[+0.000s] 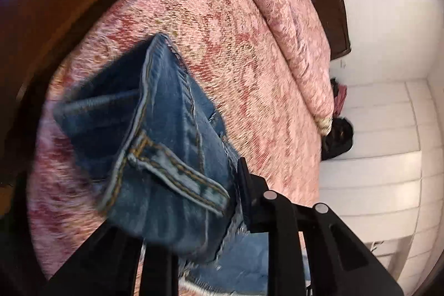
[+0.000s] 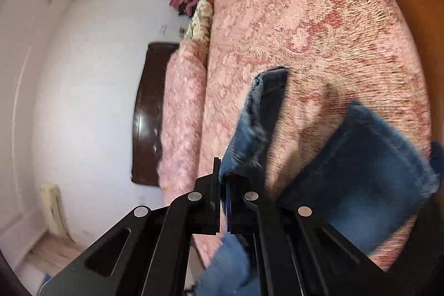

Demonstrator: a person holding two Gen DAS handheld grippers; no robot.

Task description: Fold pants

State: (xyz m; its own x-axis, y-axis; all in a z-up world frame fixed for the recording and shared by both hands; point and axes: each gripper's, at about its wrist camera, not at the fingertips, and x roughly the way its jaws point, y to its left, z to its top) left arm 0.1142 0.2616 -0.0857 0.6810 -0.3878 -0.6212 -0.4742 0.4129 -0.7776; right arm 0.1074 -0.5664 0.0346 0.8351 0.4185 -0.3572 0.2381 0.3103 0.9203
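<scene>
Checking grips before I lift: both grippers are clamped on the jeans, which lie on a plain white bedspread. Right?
Not quite. The bedspread is pink and patterned, not plain white, as both wrist views show. The left gripper and right gripper are both clamped on the jeans.

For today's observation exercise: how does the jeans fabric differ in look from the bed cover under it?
The jeans are blue denim with tan stitched seams; the bed cover is pink with a woven red pattern. The jeans are bunched and lifted; the bed cover lies spread flat. Both are cloth.
</scene>
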